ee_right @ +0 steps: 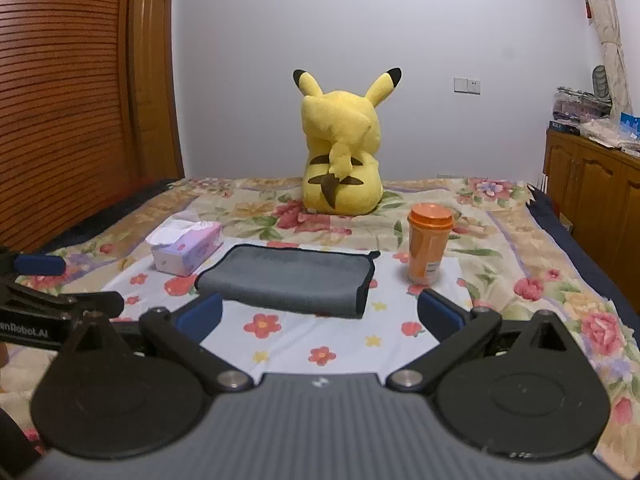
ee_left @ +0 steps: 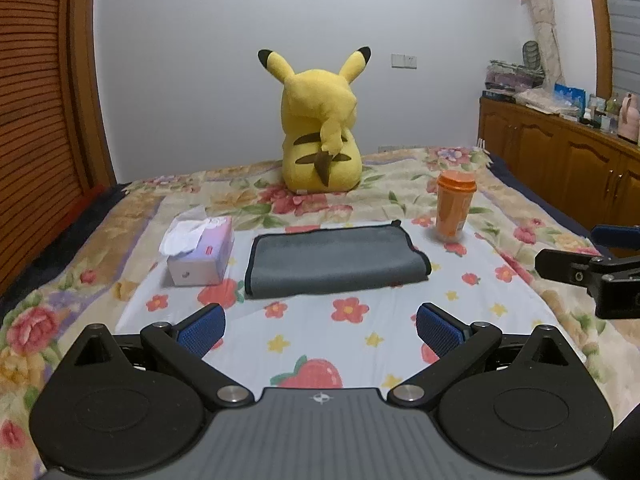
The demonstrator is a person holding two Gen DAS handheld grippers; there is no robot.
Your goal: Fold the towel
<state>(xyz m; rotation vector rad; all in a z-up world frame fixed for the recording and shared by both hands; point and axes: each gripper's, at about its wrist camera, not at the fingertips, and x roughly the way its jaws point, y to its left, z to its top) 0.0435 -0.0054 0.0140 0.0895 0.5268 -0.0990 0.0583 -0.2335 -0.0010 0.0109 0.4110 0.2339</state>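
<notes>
A grey towel (ee_left: 336, 262) with dark edging lies folded into a flat rectangle on the floral sheet, also seen in the right wrist view as the towel (ee_right: 288, 282). My left gripper (ee_left: 320, 326) hovers in front of its near edge, open, with nothing between its blue pads. My right gripper (ee_right: 318, 314) is also open and empty, close to the towel's near edge. The right gripper (ee_left: 592, 256) shows at the right border of the left wrist view, and the left gripper (ee_right: 44, 280) at the left border of the right wrist view.
A tissue box (ee_left: 200, 254) sits left of the towel and an orange lidded cup (ee_left: 454, 208) right of it. A yellow plush toy (ee_left: 320, 132) stands farther back on the bed (ee_left: 360, 340). Wooden cabinets (ee_left: 560, 160) line the right side, a slatted wardrobe (ee_left: 36, 140) the left.
</notes>
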